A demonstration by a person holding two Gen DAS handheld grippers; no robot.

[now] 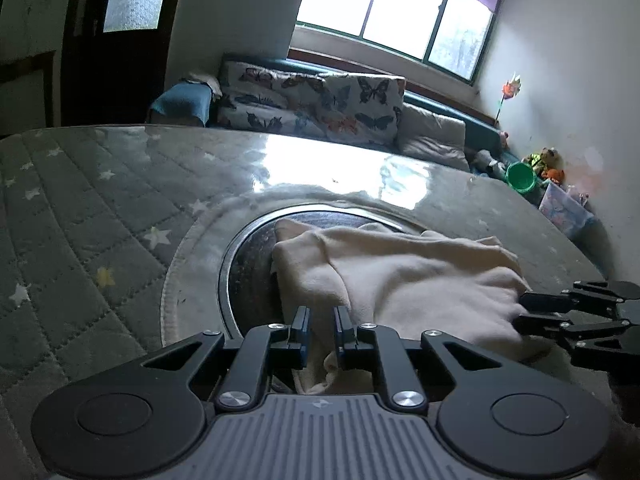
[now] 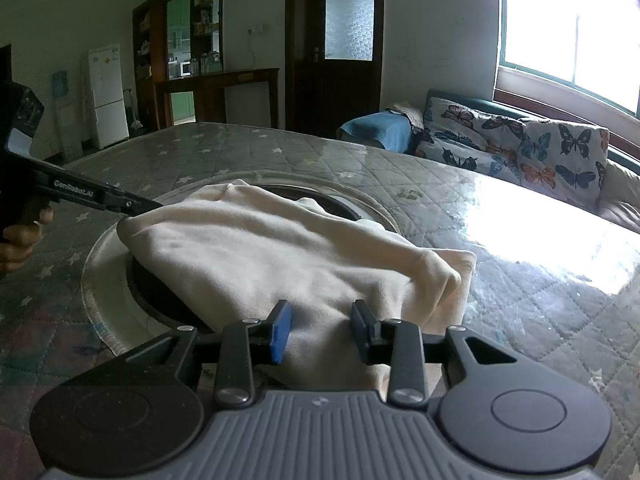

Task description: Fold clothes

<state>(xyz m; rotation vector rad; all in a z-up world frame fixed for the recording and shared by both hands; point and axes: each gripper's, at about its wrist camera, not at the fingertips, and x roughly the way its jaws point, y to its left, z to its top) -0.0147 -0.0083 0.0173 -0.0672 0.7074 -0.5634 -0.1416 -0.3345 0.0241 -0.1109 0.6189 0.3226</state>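
A: Left gripper [image 1: 322,330]: narrow gap, a cream garment [image 1: 400,272] fold between the pads, contact unclear. Right gripper [image 2: 322,330]: wider, straddling cloth.

B: Only the right view shows the hand [image 2: 18,236]. The garment lies across the table's [image 2: 520,288] dark round inset [image 1: 250,264], long axis gripper to gripper.

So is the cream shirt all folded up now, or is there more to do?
Partly. The cream cloth is already doubled into a thick bundle over the round dark plate on the table. Both tongs are at its near edge: the left tongs stand slightly apart around a fold, and the right tongs stand open over it. It still looks lumpy, so tidying or another fold probably remains.
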